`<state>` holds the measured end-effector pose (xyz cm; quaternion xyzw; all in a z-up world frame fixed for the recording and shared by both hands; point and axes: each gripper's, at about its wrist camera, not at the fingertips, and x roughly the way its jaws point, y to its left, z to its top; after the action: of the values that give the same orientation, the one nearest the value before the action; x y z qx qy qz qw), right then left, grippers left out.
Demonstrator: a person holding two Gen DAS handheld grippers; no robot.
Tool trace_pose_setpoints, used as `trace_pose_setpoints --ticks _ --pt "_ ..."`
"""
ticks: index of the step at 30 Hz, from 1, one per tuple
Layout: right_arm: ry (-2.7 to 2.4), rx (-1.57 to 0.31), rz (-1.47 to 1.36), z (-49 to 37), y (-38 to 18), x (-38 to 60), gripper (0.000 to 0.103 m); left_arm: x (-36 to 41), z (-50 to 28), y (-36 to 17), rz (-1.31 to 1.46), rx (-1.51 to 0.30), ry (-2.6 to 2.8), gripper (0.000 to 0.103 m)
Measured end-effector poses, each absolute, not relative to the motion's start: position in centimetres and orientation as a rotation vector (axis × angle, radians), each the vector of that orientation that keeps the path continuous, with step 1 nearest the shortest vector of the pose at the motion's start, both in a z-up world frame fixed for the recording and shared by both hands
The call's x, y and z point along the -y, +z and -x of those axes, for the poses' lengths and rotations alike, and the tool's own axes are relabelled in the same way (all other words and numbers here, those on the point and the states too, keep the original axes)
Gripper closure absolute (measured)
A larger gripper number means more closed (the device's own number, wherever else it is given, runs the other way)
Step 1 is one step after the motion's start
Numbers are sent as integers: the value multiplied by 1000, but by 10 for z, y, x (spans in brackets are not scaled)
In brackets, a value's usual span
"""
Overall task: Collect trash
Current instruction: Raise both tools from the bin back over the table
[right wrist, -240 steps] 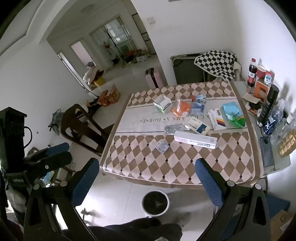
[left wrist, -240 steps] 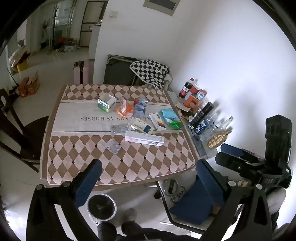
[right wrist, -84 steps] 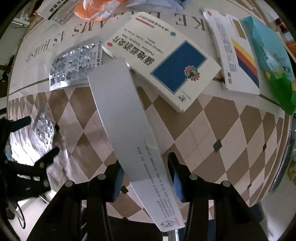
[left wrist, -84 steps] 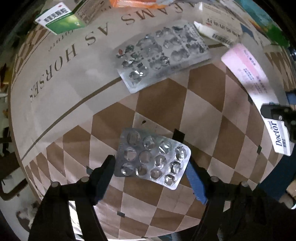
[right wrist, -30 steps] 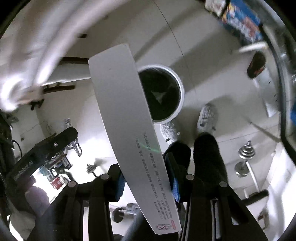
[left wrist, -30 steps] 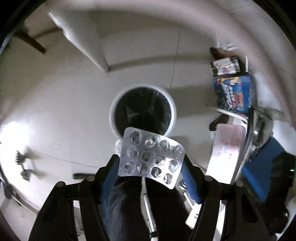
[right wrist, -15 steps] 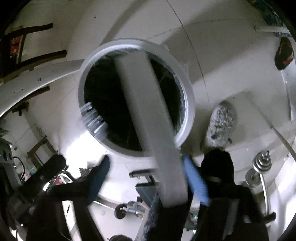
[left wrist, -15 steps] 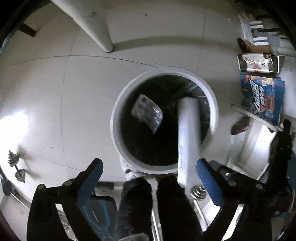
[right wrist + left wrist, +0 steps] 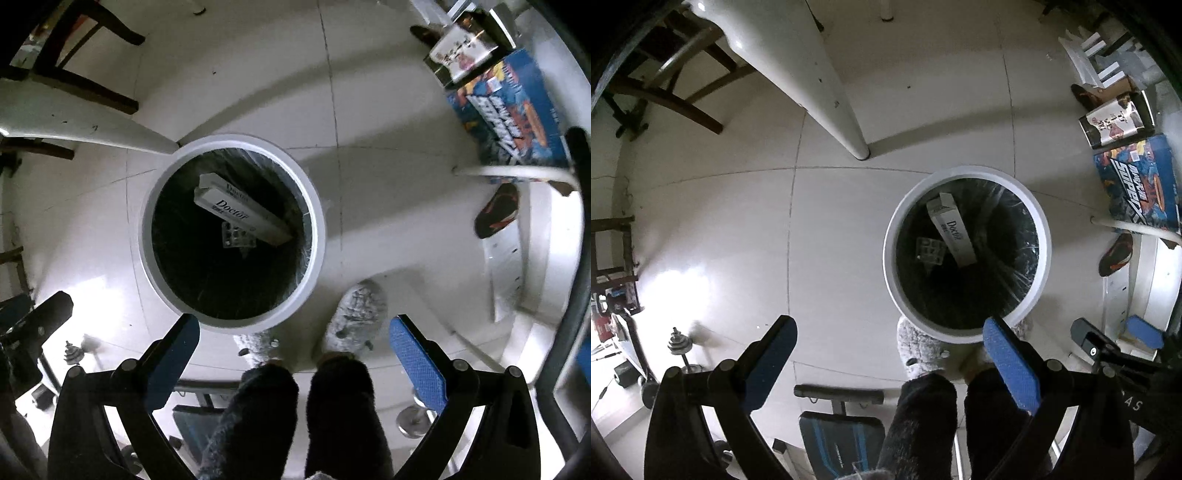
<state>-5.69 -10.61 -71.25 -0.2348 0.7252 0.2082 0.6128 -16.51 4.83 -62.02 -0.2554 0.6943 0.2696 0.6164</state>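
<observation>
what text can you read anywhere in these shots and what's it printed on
"Doctor": on the long white box inside the bin, printed on two faces.
"SUPER": partly readable on the blue carton on the floor.
Chinese characters on the black-and-white carton: too small to read.
Small print under "Doctor": blurred.

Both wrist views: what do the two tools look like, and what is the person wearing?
Each tool, left tool and right tool, has two black, angular linkage arms with round pivot bolts, ending in flat fingers faced with textured blue pads. No cables show on them. The person wears dark fuzzy trousers and grey fluffy slippers.
</observation>
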Motion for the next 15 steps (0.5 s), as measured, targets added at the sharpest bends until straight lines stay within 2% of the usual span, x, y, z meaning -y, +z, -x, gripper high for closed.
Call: trace_pose_setpoints --ticks 10,15 --pt "498 -1595 556 69 -617 110 0 -35 177 -536 569 -1564 624 0" --pt "531 -1581 550 80 -547 114 0 -25 187 -478 583 -1542 612 0"
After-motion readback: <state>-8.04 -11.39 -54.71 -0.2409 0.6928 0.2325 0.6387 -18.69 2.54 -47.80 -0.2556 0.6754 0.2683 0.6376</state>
